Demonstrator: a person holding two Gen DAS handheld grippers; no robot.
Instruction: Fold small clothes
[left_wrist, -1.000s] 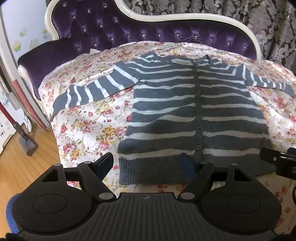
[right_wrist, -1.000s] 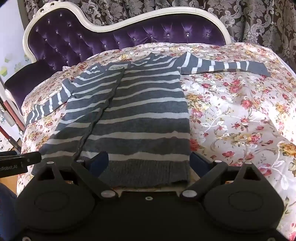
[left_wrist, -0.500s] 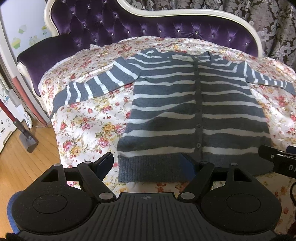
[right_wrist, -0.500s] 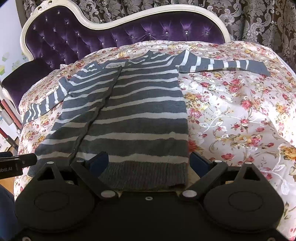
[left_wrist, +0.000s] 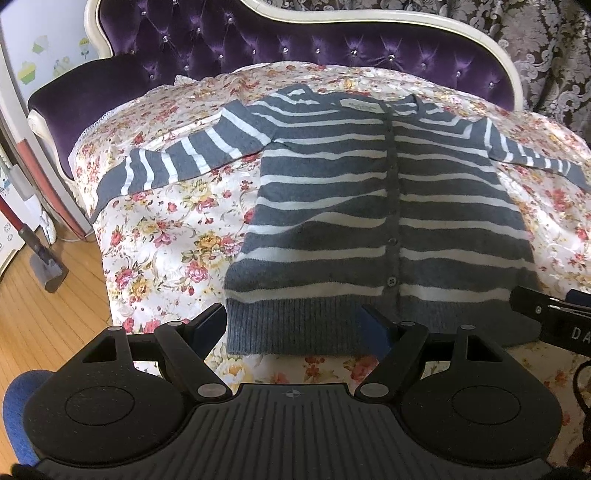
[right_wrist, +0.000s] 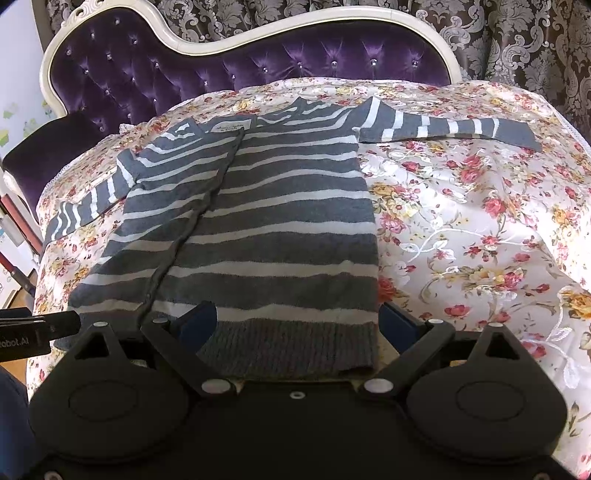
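Note:
A small grey cardigan with white stripes lies flat and buttoned on a floral bedspread, both sleeves spread out; it also shows in the right wrist view. My left gripper is open, hovering over the left part of the ribbed hem. My right gripper is open, hovering over the right part of the hem. Neither holds any fabric. The right gripper's tip shows at the left view's right edge.
The floral bedspread covers a purple tufted chaise with a cream frame. Patterned curtains hang behind. Wooden floor and a vacuum head lie to the left.
Both grippers have risen or tilted slightly, so the cardigan sits a little lower in both views. Both stay open. The cardigan has not moved.

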